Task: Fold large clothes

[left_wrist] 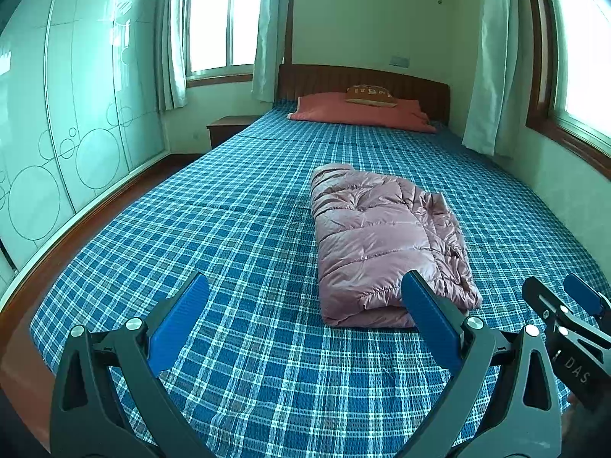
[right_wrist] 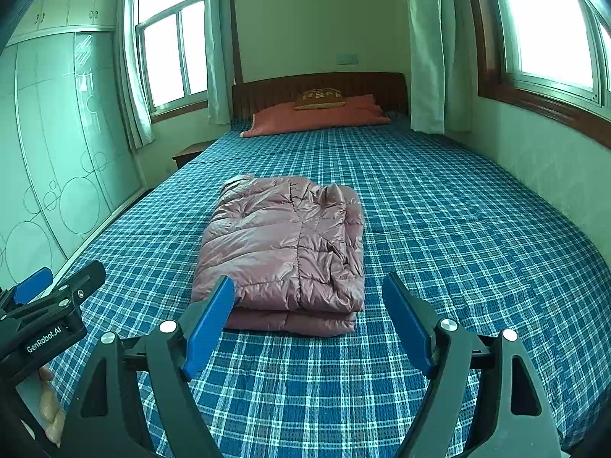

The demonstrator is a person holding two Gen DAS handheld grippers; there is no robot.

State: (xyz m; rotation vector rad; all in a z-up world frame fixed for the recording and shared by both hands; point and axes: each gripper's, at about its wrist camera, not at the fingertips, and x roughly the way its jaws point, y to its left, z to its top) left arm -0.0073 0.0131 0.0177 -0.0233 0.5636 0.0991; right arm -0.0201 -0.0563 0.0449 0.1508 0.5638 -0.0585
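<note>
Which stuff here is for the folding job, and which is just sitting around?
For the job: pink puffy jacket, folded on the bed; left gripper and right gripper, both open and empty.

Just sitting around: red pillow, small cushion, nightstand, curtains.

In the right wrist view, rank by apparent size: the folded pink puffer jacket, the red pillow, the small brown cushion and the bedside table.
Largest to smallest as they appear:
1. folded pink puffer jacket
2. red pillow
3. small brown cushion and bedside table: look alike, and the table is partly hidden by the bed.
The jacket lies nearest the camera, which inflates it.
</note>
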